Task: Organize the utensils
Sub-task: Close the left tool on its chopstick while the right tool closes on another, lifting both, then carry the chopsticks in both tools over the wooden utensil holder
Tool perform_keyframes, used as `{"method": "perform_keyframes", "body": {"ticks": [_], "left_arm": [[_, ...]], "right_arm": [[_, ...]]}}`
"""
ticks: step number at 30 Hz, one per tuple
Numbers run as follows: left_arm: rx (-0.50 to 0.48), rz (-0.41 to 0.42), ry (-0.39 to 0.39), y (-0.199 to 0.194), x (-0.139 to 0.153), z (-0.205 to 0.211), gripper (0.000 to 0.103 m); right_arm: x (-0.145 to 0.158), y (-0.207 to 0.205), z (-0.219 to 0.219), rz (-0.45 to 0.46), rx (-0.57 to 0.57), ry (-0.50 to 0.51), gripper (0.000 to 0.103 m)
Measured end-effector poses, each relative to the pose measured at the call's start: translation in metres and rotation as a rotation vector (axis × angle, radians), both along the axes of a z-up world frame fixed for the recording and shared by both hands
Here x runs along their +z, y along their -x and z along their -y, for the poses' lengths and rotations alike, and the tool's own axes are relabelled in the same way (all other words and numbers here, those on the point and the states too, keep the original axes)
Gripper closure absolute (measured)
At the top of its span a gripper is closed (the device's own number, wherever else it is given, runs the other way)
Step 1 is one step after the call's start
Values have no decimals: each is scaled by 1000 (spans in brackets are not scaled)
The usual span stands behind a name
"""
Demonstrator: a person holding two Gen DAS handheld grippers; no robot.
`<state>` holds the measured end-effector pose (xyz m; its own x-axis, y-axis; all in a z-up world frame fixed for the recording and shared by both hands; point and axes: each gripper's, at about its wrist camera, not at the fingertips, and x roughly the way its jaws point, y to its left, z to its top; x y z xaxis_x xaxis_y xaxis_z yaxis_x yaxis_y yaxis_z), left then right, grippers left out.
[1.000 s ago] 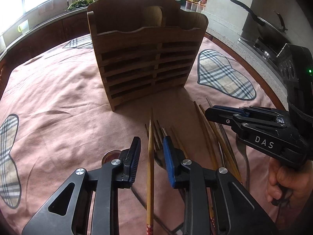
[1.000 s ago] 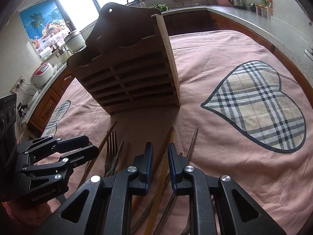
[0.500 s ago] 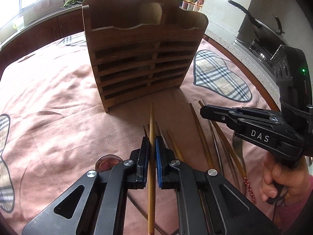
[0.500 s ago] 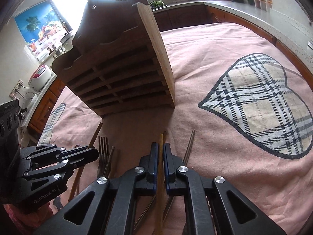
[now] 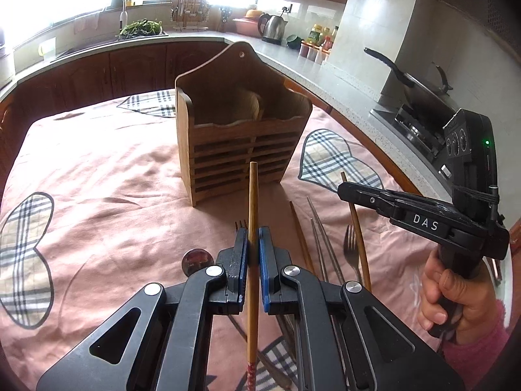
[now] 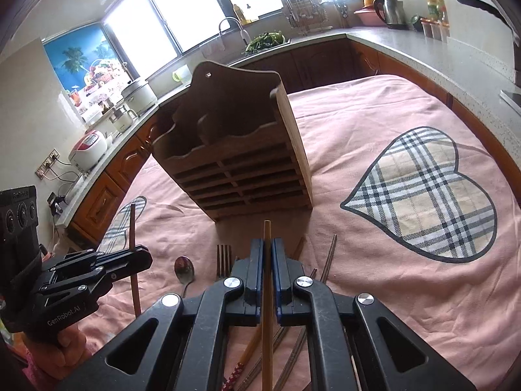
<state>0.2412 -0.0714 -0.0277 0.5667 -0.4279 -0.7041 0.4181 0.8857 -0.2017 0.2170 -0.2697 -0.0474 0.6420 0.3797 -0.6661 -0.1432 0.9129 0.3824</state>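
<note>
1. The left tongs (image 5: 251, 241) are closed tight on a slim light-brown bamboo chopstick (image 5: 252, 195), which points forward toward the slatted dark-brown wooden utensil holder (image 5: 239, 150).
2. The right tongs (image 6: 267, 254) are likewise clamped on a second thin bamboo chopstick (image 6: 267, 228), its tip aimed at the holder's base.
3. In the left wrist view, the right tongs' chopstick sticks up above and below their black fingers.
4. The holder stands upright on the worktop, which is covered by a pink cloth with plaid heart patches (image 6: 374, 277); its two top compartments are open, and a pale rounded wooden piece shows inside.
5. On the cloth near the tongs lie a silver fork (image 6: 223, 259), a shiny metal spoon (image 6: 184, 268), metal chopsticks (image 5: 320, 228) and further brown chopsticks (image 5: 299, 224).
</note>
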Motion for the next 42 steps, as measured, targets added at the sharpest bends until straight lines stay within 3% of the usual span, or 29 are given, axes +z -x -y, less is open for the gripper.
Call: {"method": "perform_keyframes", "body": {"ticks": [23,33,42], "left_arm": [[79,160,103,48,55,-38,97],[126,253,157,33,87,-41,97],[217,364,201,-12,118,-37,97]], "right_arm": [[75,41,-8,203,-21,-2,98],[109,36,3,343,-95,-40,98],[145,-11,8,455,-159,-63,98]]}}
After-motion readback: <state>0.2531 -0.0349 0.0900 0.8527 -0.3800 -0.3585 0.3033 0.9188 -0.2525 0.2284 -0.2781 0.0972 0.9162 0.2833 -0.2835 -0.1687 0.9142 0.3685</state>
